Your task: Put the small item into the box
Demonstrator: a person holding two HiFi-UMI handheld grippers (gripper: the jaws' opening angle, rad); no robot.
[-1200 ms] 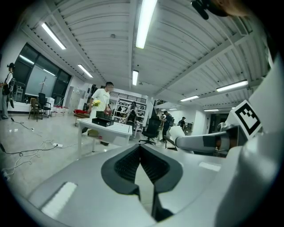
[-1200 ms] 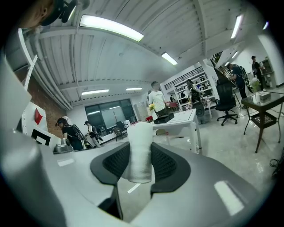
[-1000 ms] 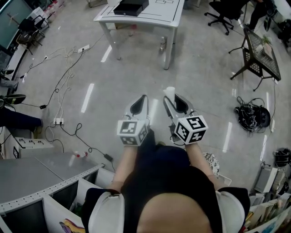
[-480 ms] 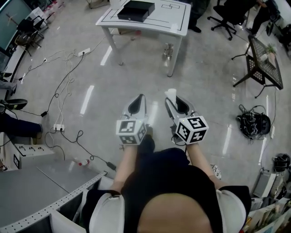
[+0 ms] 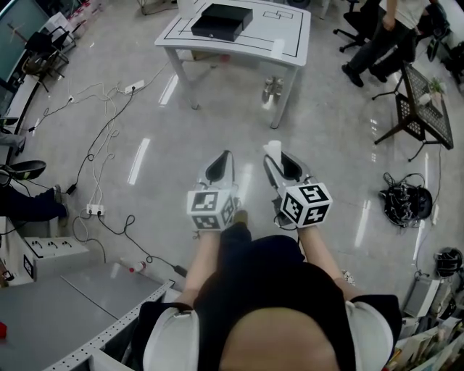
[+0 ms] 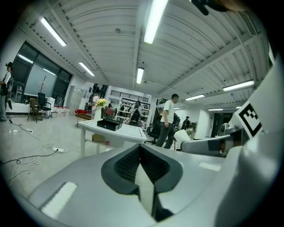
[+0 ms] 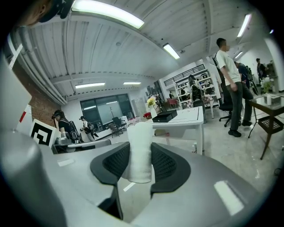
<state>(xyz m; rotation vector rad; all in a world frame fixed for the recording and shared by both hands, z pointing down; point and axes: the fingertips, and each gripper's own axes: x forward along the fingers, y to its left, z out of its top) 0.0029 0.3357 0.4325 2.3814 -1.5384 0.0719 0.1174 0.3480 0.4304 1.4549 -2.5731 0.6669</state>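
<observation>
The right gripper (image 7: 140, 153) is partly closed on a white cylinder (image 7: 140, 146), which stands upright between the ribbed black pads, its top rising above them. The left gripper (image 6: 141, 155) alongside it has its jaws pressed together with nothing between them. Each carries a cube (image 5: 304, 205) printed with black-and-white square markers; none of it reads as words. Both forearms reach forward from the body, grippers level with each other and near together, tilted slightly down over the floor. The black box (image 5: 221, 20) sits well ahead of the left gripper, on a white table (image 5: 286, 32) marked with black lines.
</observation>
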